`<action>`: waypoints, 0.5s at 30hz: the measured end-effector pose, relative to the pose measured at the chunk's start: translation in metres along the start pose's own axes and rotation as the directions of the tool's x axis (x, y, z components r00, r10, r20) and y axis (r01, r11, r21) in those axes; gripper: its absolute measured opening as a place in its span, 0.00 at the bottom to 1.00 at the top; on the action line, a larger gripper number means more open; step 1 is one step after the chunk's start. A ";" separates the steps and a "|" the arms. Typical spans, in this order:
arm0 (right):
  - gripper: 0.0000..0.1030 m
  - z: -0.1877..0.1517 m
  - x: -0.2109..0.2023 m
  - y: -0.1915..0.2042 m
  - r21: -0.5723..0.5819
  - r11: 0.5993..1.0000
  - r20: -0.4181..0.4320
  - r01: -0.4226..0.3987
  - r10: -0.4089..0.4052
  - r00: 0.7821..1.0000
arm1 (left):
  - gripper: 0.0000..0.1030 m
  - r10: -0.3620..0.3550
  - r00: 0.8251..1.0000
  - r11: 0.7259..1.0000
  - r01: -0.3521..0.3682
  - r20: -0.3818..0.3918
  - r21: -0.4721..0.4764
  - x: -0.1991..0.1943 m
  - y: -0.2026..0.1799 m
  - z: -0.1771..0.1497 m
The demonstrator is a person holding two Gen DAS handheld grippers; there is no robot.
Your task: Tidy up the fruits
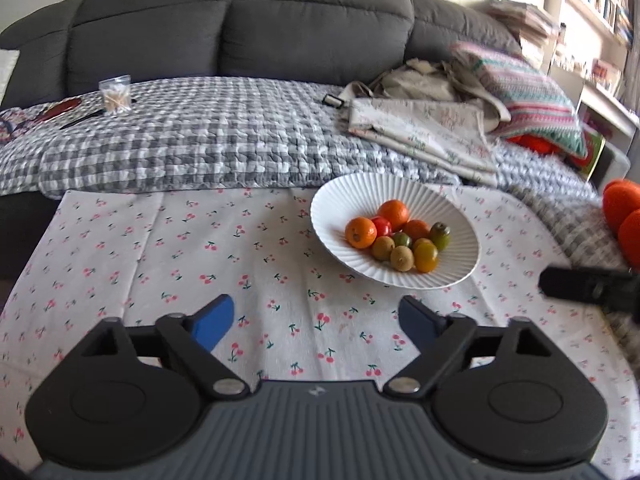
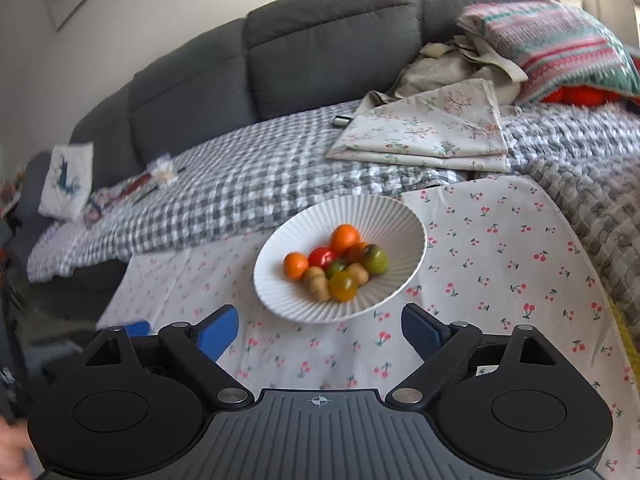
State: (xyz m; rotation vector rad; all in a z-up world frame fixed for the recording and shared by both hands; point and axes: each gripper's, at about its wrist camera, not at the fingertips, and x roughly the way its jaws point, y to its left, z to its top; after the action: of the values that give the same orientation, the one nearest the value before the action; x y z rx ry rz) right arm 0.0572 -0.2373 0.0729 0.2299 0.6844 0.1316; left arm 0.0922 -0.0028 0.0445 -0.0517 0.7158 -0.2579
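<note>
While both grippers, left gripper point(image 1: 316, 322) and right gripper point(image 2: 320, 330), gape empty, heaped fruit point(image 2: 338, 266) (round, loosely piled) could roll from the shallow bowl point(image 2: 288, 300) if nudged.

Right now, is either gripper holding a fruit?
No: the left gripper and right gripper both show wide-open jaws with only cloth between them, and the fruits sit in the white bowl.

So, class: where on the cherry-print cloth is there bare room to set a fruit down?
Free: the cherry-print cloth left of the white bowl, up to the checked blanket. Crowded: inside the bowl.
</note>
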 end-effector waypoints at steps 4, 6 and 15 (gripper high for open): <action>0.91 -0.016 -0.018 0.010 -0.033 0.999 0.020 0.027 -0.026 0.999 | 0.96 0.016 1.000 1.000 -0.016 0.023 -0.025 -0.022 0.005 -0.007; 0.93 -0.023 -0.027 0.014 -0.044 0.999 0.025 0.021 -0.020 0.999 | 0.97 0.017 0.999 0.999 -0.016 0.028 -0.034 -0.030 0.006 -0.011; 1.00 -0.049 -0.050 0.029 -0.091 0.995 0.034 0.047 -0.044 0.998 | 0.99 0.033 0.999 0.999 -0.032 0.031 -0.041 -0.053 0.004 -0.028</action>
State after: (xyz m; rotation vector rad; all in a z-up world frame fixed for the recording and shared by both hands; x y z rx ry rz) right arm -0.0141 -0.2105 0.0744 0.1276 0.6499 0.1152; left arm 0.0368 0.0157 0.0571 -0.0826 0.6897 -0.2114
